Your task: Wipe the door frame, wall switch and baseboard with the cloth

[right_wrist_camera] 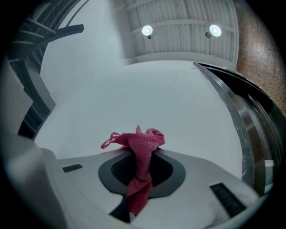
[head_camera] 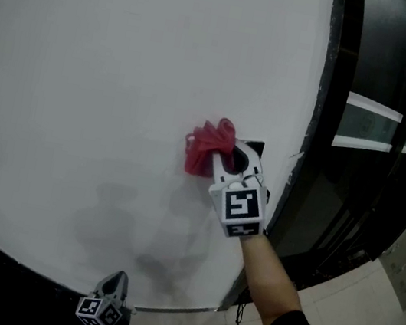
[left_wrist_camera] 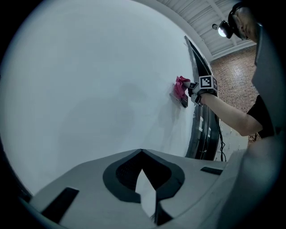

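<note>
Your right claw (head_camera: 225, 156) is clamped on the red cloth (head_camera: 207, 147) and presses it to the white wall (head_camera: 111, 64) at the dark wall switch (head_camera: 255, 147), just left of the door frame (head_camera: 329, 102). This looks like the switch-wiping step. Your left claw (head_camera: 118, 279) hangs low and near, closed on nothing. Next, rub lightly across the switch without flipping it, then slide right onto the frame.

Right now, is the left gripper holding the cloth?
No, the left gripper has its jaws together with nothing between them; the cloth is pinched in the right gripper.
</note>
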